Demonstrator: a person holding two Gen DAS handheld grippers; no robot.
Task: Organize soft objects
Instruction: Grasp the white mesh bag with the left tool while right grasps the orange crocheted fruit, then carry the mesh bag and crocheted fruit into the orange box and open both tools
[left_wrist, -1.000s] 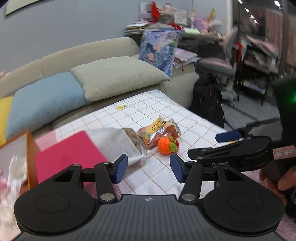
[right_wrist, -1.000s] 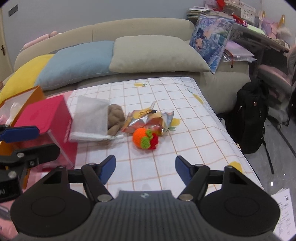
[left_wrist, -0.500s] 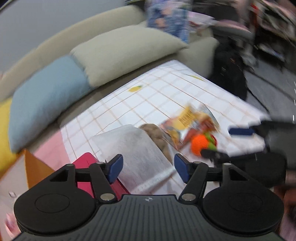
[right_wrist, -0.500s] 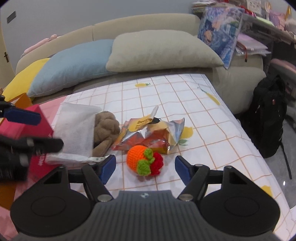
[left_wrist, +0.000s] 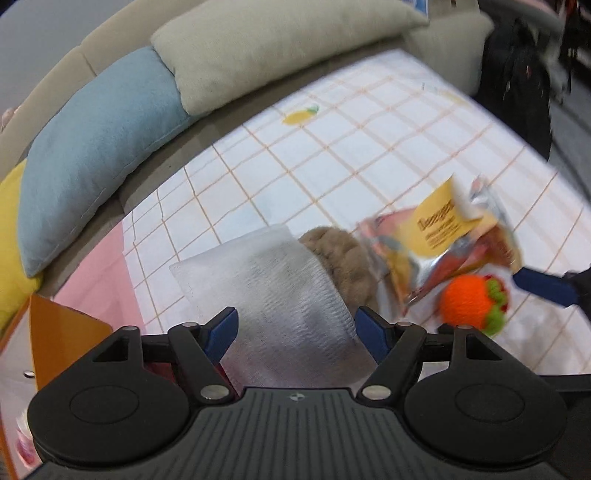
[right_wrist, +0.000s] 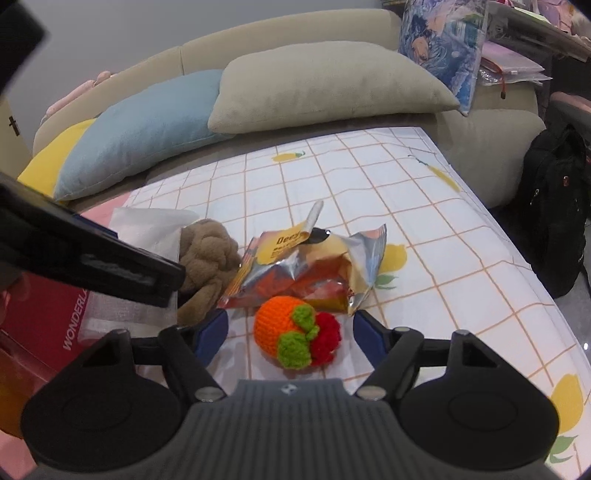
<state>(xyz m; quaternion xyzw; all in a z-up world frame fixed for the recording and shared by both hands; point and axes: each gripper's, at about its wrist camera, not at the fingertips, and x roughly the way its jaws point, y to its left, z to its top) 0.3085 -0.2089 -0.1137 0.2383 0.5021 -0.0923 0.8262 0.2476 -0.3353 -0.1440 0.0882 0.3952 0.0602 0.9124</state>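
Crocheted orange-and-red toy (right_wrist: 295, 338) sits on the checked bench (right_wrist: 424, 236) just in front of the foil snack bag (right_wrist: 306, 266), between the right tongs (right_wrist: 290, 332), jaws opening, nothing gripped. Left tongs (left_wrist: 295, 332) also opening, empty, straddling the white mesh pouch (left_wrist: 273, 291) with the brown plush (left_wrist: 343, 258). Risk: tongs crowd each other, or right pad snags the foil bag.

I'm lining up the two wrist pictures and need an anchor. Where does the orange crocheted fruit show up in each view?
Left wrist view: the orange crocheted fruit lies at the right, beyond the left gripper's right-hand finger, just below the foil snack bag.
Right wrist view: it lies low in the centre, between the right gripper's open jaws, untouched.
Shared landmark: the foil snack bag, directly behind the fruit in both.
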